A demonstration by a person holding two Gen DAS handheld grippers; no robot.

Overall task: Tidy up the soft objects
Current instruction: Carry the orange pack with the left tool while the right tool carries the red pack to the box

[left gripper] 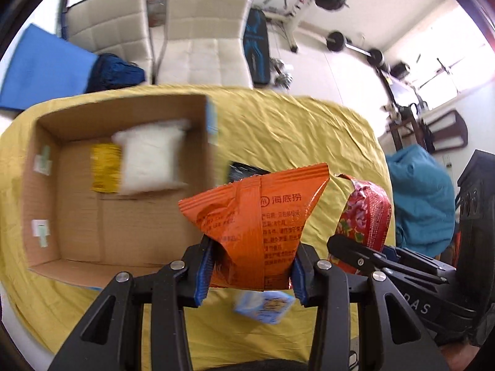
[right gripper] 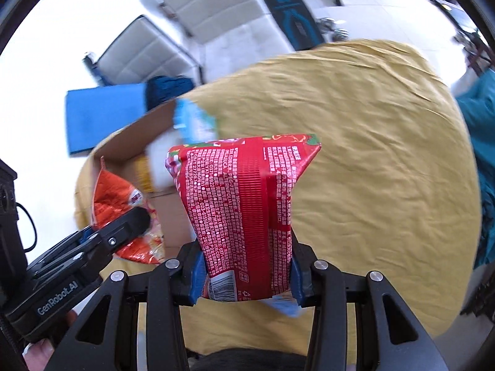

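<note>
My left gripper (left gripper: pixel 250 273) is shut on an orange snack packet (left gripper: pixel 256 216), held in the air above the yellow cloth. To its right, the red flowered packet (left gripper: pixel 366 213) hangs in the other gripper. In the right wrist view my right gripper (right gripper: pixel 247 275) is shut on that red packet (right gripper: pixel 244 210), and the orange packet (right gripper: pixel 123 201) shows at the left in the left gripper's fingers. An open cardboard box (left gripper: pixel 123 225) lies on the cloth to the left, with a white soft pack (left gripper: pixel 151 157) and a yellow packet (left gripper: pixel 105 167) inside.
A yellow cloth (left gripper: pixel 294 130) covers the table. A small light-blue packet (left gripper: pixel 263 307) lies on it below the left gripper, and a dark packet (left gripper: pixel 244 170) shows behind the orange one. Two white chairs (left gripper: pixel 204 31) stand beyond the table. A blue mat (left gripper: pixel 46 71) lies at the left.
</note>
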